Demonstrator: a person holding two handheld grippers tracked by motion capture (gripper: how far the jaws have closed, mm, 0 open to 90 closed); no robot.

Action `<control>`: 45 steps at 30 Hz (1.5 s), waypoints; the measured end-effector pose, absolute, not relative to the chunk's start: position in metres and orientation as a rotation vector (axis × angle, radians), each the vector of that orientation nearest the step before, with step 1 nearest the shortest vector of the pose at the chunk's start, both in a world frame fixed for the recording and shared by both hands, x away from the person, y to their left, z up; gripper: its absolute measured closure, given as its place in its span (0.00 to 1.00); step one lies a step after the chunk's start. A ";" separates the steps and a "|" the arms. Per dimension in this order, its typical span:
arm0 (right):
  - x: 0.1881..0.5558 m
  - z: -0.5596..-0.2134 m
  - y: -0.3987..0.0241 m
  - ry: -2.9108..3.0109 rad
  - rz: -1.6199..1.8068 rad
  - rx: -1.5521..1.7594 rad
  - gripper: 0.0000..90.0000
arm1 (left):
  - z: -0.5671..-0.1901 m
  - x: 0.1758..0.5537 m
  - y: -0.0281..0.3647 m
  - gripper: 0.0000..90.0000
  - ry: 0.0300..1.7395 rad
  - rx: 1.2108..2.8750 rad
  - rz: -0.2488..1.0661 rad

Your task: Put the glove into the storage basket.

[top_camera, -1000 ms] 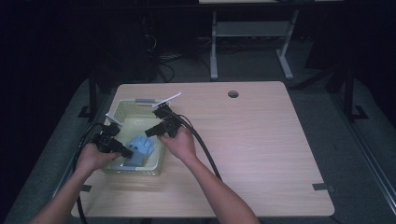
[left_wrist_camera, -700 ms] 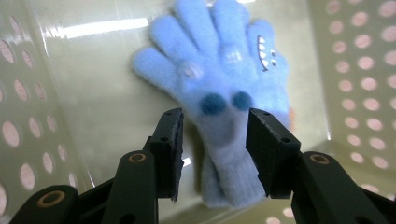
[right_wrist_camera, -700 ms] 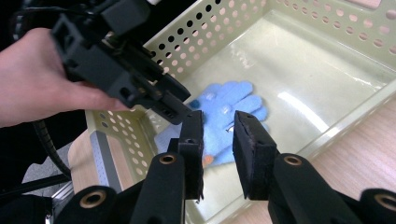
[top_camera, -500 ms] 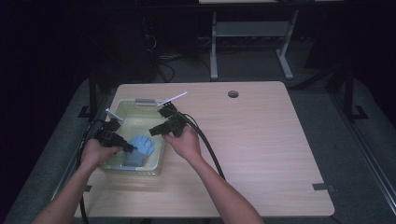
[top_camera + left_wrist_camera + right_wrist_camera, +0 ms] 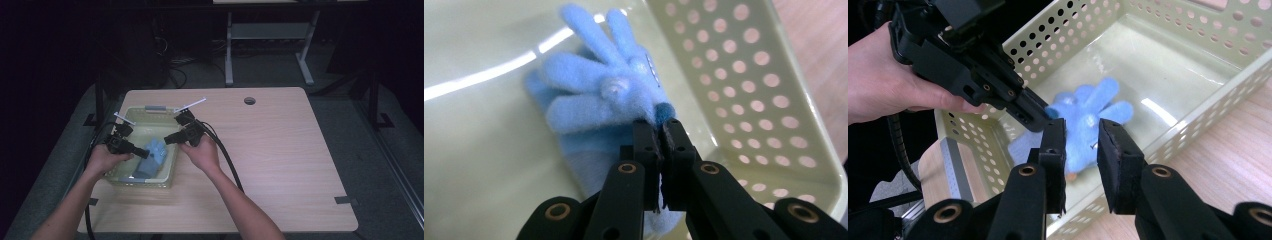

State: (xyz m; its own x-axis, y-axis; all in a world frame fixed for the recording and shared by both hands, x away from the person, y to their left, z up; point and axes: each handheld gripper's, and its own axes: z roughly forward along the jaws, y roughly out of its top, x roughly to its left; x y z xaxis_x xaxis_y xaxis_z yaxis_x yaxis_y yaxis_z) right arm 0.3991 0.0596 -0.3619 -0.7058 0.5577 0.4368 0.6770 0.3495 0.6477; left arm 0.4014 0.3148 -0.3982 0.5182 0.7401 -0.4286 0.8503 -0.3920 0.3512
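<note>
Wooden table [image 5: 280, 165], light woodgrain top w/ rounded corners. Round cable hole [image 5: 249, 100] near far edge, right of centre. Grey tape strip [image 5: 346, 200] at front right edge; another short grey tape piece [image 5: 93, 201] at front left edge. Dark grey floor [image 5: 385, 165] around table. Behind table, pale metal frame [image 5: 270, 45] w/ two legs & a shelf, standing in near-dark bkgd. Tangle of black cables [image 5: 172, 62] on floor just left of frame. Rest of bkgd too dark to tell.

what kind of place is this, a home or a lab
Probably a lab or recording room: a bare wooden table with a cable hole, metal stand legs and loose cables behind, dark surroundings.
</note>
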 end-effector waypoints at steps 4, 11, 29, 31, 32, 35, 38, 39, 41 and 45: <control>0.400 -0.363 0.056 -2.462 -1.293 -1.136 0.81 | -0.404 0.404 0.315 0.96 1.338 2.295 -0.193; 0.400 -0.363 0.045 -2.454 -1.300 -1.164 0.81 | -0.397 0.400 0.319 0.74 1.356 2.258 -0.136; 0.396 -0.361 -0.002 -2.443 -1.340 -1.240 0.78 | -0.399 0.398 0.298 0.77 1.332 2.355 -0.110; 0.395 -0.361 -0.016 -2.433 -1.343 -1.262 0.76 | -0.389 0.397 0.297 0.74 1.296 2.296 -0.090; 0.395 -0.363 -0.021 -2.432 -1.358 -1.262 0.76 | -0.386 0.396 0.296 0.74 1.280 2.280 -0.080; 0.394 -0.363 -0.034 -2.412 -1.356 -1.291 0.73 | -0.378 0.392 0.289 0.70 1.240 2.254 -0.081; 0.393 -0.362 -0.045 -2.408 -1.359 -1.310 0.71 | -0.374 0.390 0.283 0.68 1.211 2.252 -0.067; 0.391 -0.362 -0.055 -2.398 -1.375 -1.325 0.70 | -0.371 0.388 0.279 0.67 1.192 2.224 -0.079; 0.390 -0.363 -0.063 -2.389 -1.388 -1.339 0.68 | -0.368 0.387 0.274 0.64 1.162 2.222 -0.077; 0.387 -0.365 -0.079 -2.373 -1.392 -1.371 0.66 | -0.366 0.386 0.264 0.62 1.144 2.207 -0.079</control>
State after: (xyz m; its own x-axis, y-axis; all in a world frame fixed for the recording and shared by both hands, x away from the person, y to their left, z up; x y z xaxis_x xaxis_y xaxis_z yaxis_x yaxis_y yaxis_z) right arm 0.3865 -0.0795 -0.3652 -0.6003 0.6570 0.4561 0.7187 0.1930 0.6680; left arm 0.3864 0.2640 -0.3655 0.6190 0.7125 -0.3306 0.7511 -0.4138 0.5145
